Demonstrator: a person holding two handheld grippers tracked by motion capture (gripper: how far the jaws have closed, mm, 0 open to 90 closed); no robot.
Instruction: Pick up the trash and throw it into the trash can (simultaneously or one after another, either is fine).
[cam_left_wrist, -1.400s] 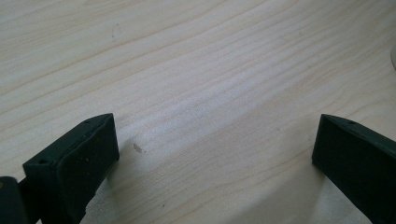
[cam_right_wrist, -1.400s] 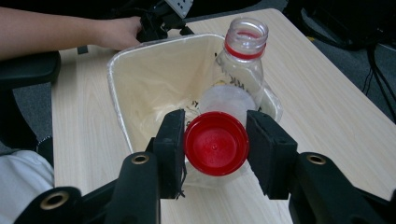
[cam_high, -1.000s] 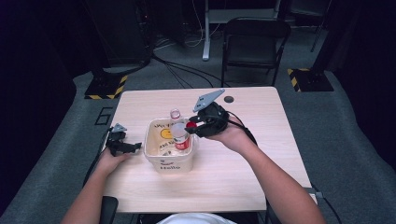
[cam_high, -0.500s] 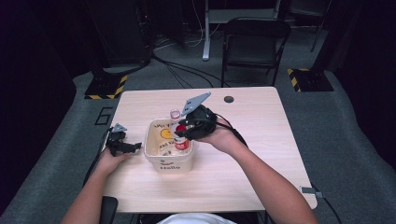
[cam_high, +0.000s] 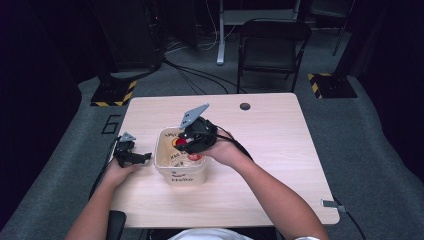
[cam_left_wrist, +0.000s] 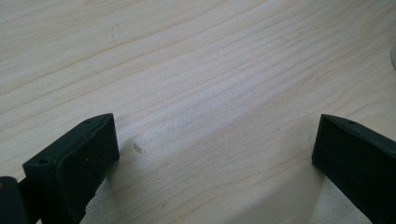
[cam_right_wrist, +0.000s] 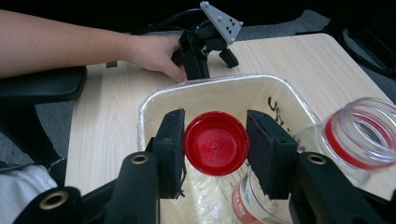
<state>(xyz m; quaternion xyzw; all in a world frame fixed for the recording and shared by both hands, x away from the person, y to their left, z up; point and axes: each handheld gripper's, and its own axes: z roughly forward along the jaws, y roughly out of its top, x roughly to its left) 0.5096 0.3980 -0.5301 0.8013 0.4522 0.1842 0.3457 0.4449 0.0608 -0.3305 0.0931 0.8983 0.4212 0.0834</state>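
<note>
Right claw (cam_right_wrist: 215, 149) is clamped on a red lid (cam_right_wrist: 215, 148), pads pressing its rim on both sides; in the right gripper view the lid's flat round face points straight back at the camera, so its axis runs along the claw and it has no real long axis, being a disc. The lid sits over the open mouth of the white tub (cam_right_wrist: 154, 100), inside its rim line, above crinkled plastic on the tub floor. A clear jar with a red band (cam_right_wrist: 359, 135) lies tilted at the tub's right edge, mouth toward the camera; a second clear container with a red label (cam_right_wrist: 247, 203) is partly seen under the claw, too cut off to tell more. In the high view the right claw (cam_high: 189, 143) is over the tub (cam_high: 181, 172), pointing down and left, grey plate sticking up. Left claw (cam_high: 142, 158) rests on the tabletop (cam_high: 280, 150) just left of the tub, not touching it that I can tell; in the left gripper view its jaws stand wide apart with bare wood between them, holding nothing. Versus the earlier frames: the right hand has come left and lower, from the tub's far right edge to over its middle, grip unchanged. Left hand has stayed put. The tub has not shifted.
</note>
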